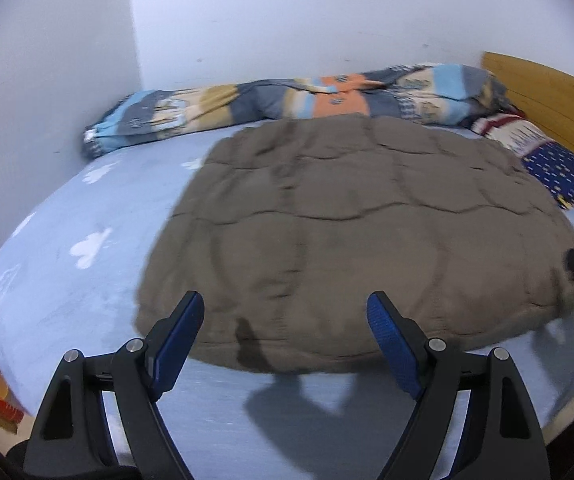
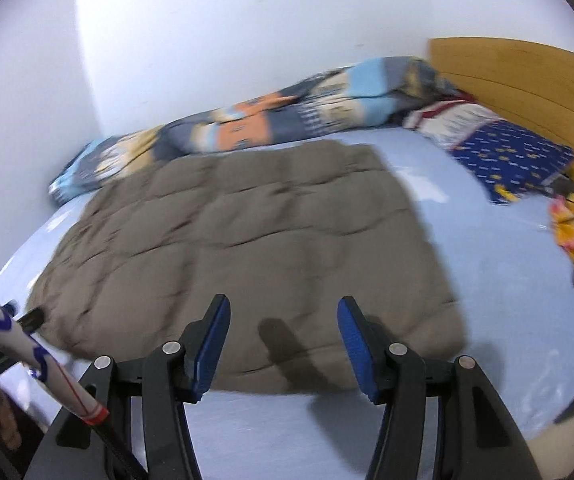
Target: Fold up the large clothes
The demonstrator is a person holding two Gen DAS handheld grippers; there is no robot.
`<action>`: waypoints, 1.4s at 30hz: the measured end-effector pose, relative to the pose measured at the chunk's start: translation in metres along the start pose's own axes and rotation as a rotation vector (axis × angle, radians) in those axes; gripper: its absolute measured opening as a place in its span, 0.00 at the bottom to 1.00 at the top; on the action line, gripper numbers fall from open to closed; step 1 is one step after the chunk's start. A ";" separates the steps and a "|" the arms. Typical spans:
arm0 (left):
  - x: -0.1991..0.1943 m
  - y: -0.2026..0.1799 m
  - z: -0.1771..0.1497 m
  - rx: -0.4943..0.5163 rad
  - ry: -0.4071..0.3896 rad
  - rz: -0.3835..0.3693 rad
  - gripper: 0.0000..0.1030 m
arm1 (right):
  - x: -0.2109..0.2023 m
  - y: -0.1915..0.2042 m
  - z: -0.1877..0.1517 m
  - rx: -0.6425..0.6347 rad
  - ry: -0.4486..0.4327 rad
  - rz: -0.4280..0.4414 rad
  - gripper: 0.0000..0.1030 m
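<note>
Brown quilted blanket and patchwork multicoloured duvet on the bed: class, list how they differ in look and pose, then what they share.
The brown quilted blanket is a single plain colour; the patchwork multicoloured duvet mixes blue, orange, grey and beige.
The blanket lies spread flat mid-bed; the duvet is bunched in a long roll along the wall.
The blanket lies nearer the cameras; the duvet lies behind it.
Both rest on the light blue bedsheet.

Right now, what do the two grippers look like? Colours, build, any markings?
Both match: the left gripper and right gripper have black plastic linkage arms with silver pivot pins and two blue ribbed pads. No labels or cables show on either.
</note>
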State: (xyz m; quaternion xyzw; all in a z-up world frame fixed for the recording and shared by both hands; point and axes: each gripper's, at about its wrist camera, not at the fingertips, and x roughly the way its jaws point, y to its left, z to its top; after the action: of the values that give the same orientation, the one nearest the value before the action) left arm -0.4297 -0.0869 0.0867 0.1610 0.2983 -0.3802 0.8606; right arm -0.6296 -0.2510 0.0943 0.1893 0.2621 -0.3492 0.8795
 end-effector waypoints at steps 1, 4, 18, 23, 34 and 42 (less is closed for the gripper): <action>0.004 -0.004 0.000 0.000 0.015 -0.010 0.81 | 0.003 0.007 -0.002 -0.016 0.011 -0.001 0.59; 0.019 -0.009 -0.001 -0.011 0.066 -0.040 0.81 | 0.016 0.016 -0.006 -0.047 0.045 -0.006 0.59; 0.044 -0.012 -0.012 -0.036 0.126 -0.054 0.83 | 0.055 0.013 -0.020 -0.051 0.155 -0.046 0.62; 0.056 -0.013 -0.011 -0.031 0.158 -0.046 0.87 | 0.067 0.016 -0.023 -0.077 0.176 -0.070 0.65; -0.048 0.001 0.017 -0.045 0.002 -0.098 0.87 | -0.029 0.025 0.020 0.011 0.078 -0.034 0.71; -0.175 0.021 0.043 -0.062 -0.196 -0.004 0.94 | -0.164 0.051 0.046 0.023 -0.131 0.022 0.89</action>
State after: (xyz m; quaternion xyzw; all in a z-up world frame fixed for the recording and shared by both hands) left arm -0.4907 0.0030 0.2322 0.0958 0.2245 -0.3865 0.8894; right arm -0.6796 -0.1558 0.2356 0.1790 0.1979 -0.3544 0.8962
